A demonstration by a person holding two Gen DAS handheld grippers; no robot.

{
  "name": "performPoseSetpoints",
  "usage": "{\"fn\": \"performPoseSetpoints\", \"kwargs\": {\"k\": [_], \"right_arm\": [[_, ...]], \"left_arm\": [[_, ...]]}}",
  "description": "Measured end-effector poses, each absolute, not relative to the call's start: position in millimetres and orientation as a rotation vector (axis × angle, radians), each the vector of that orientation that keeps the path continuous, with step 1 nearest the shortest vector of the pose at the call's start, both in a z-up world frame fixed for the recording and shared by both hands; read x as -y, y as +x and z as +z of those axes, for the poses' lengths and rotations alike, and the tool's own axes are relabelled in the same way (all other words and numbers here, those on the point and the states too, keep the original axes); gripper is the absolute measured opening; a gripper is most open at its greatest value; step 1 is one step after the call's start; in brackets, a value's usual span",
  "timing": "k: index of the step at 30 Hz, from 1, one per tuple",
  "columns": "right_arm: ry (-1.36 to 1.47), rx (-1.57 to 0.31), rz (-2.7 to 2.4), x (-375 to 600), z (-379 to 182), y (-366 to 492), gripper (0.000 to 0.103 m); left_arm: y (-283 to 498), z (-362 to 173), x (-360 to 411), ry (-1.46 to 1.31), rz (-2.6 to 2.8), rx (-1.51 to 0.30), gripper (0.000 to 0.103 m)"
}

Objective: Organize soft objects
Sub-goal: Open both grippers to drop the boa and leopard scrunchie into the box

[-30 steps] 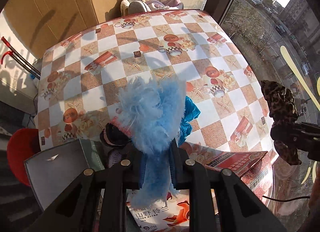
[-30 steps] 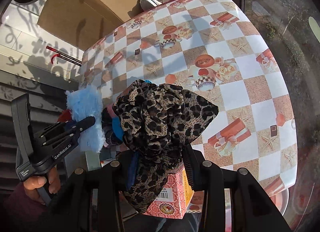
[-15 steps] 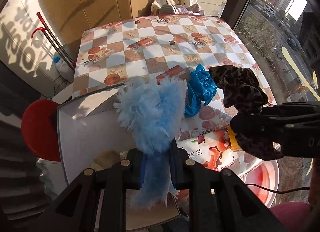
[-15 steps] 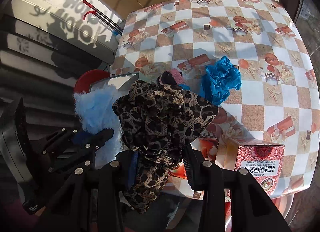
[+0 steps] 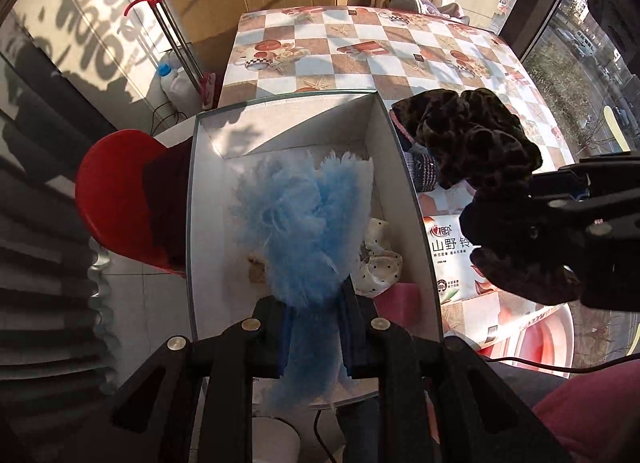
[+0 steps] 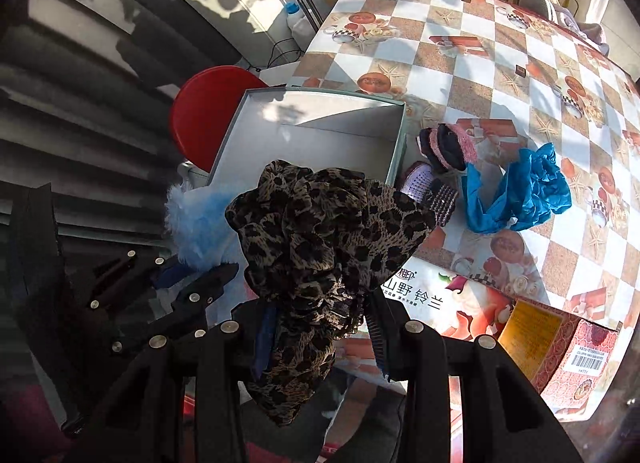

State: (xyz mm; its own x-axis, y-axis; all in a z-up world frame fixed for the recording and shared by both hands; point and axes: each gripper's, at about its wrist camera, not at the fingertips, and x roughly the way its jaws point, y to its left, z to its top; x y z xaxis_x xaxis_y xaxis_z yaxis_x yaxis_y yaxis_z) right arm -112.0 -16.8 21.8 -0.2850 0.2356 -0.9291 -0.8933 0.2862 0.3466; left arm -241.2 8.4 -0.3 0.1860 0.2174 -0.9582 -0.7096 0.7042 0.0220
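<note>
Carrying two soft items at once, I have the blue fluff (image 5: 304, 223) clenched in my left claw (image 5: 314, 327) and the leopard scrunchie (image 6: 320, 239) clenched in my right claw (image 6: 320, 323). In the left view the fluff hangs in mid frame, directly over the open white box (image 5: 192, 223), which fills the centre. A spotted cloth (image 5: 378, 263) and a pink piece (image 5: 400, 297) already lie at the box's lower right. The scrunchie sits at the right edge of that view, beyond the box wall and over the printed carton (image 5: 448, 247).

I judge the step in hand to be dropping both items into the box. To do it well I would lower the fluff until it is below the rim before letting go, since it is light and could catch on the wall. The right claw should first come left, over the box, so that the scrunchie clears the wall.

Further out, the blue cloth (image 6: 520, 191) and dark pink-trimmed pieces (image 6: 444, 147) lie on the checked table (image 6: 500, 63), right of the box, waiting their turn.
</note>
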Motion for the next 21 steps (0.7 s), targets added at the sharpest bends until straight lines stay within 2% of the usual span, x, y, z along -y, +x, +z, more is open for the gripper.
{"fn": "performPoseSetpoints", "kwargs": {"k": [21], "right_arm": [[-0.705, -1.41, 1.297, -8.0, 24.6, -135.2, 0.042]], "left_arm": [[-257.7, 4.6, -22.1, -0.478, 0.703, -1.209, 0.022]]}}
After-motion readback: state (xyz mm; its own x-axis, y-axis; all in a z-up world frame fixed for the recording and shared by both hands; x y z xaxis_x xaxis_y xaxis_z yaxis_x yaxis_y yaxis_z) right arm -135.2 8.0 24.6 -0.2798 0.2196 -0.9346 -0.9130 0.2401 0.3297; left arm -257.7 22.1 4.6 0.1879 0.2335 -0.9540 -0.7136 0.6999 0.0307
